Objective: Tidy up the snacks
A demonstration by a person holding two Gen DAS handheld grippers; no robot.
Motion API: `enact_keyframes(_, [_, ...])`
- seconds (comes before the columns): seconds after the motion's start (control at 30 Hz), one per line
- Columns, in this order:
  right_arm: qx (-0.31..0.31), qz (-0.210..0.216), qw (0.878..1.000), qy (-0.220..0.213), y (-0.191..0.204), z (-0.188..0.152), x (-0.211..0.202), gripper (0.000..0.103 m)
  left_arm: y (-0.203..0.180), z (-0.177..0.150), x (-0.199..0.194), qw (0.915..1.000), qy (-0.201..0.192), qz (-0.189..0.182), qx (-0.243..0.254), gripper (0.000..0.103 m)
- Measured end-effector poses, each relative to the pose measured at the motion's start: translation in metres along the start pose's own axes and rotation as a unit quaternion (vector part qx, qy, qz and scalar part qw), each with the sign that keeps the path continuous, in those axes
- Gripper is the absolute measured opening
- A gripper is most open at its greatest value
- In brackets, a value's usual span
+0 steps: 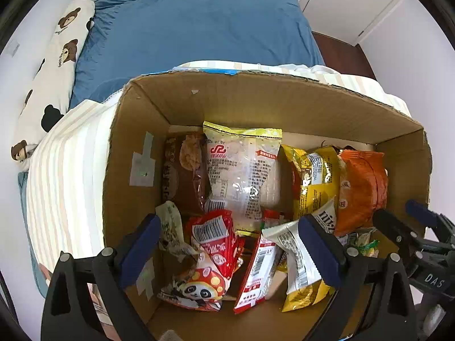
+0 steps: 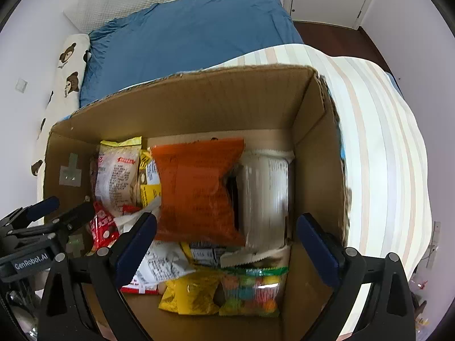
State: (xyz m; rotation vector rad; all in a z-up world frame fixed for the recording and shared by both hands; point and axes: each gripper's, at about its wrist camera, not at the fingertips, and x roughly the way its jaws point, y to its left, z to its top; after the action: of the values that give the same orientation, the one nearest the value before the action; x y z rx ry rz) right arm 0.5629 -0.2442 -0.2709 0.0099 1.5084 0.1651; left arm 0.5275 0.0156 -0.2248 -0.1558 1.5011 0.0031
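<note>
A cardboard box (image 1: pixel 256 96) on the bed holds several snack packs. In the left wrist view a clear white pack (image 1: pixel 241 170), a brown pack (image 1: pixel 182 170), a yellow pack (image 1: pixel 312 182) and an orange pack (image 1: pixel 361 187) stand at the back; a red panda pack (image 1: pixel 210 258) lies in front. My left gripper (image 1: pixel 227 244) is open above the box's near left part, empty. My right gripper (image 2: pixel 227 244) is open and empty above the box (image 2: pixel 199 99), over the orange pack (image 2: pixel 196 190), a white pack (image 2: pixel 264 190) and a colourful candy bag (image 2: pixel 253 289).
The box rests on a striped blanket (image 1: pixel 68 170) over a blue bed cover (image 1: pixel 199 28). A bear-print pillow (image 1: pixel 57 65) lies at the left by the wall. Dark floor (image 2: pixel 327 31) and white doors are at the far right.
</note>
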Motion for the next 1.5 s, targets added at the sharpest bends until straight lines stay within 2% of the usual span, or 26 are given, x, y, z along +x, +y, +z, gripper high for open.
enact_keyframes(0.23, [-0.005,0.004,1.0,-0.014,0.001,-0.019,-0.009,0.101,-0.003,-0.02,-0.014,0.9997,-0.022,0.008,0.002,0.099])
enact_keyframes(0.57, [-0.011,0.01,0.998,-0.059,-0.001,-0.062,-0.041,0.101,-0.006,-0.069,-0.047,0.9966,-0.077,0.028,0.005,0.099])
enact_keyframes(0.7, [-0.014,0.014,0.996,-0.088,-0.001,-0.082,-0.061,0.101,-0.008,-0.094,-0.075,0.9912,-0.125,0.043,0.002,0.099])
enact_keyframes(0.8, [-0.018,0.018,0.994,-0.108,0.0,-0.099,-0.08,0.101,-0.007,-0.115,-0.097,0.9878,-0.151,0.037,-0.001,0.099])
enact_keyframes(1.2, [-0.036,0.045,0.981,-0.185,0.003,-0.188,-0.165,0.101,-0.02,-0.202,-0.171,0.9729,-0.229,0.031,0.01,0.099])
enact_keyframes(1.5, [-0.052,0.041,0.971,-0.23,0.003,-0.258,-0.221,0.101,-0.025,-0.268,-0.218,0.9618,-0.272,0.029,0.008,0.099])
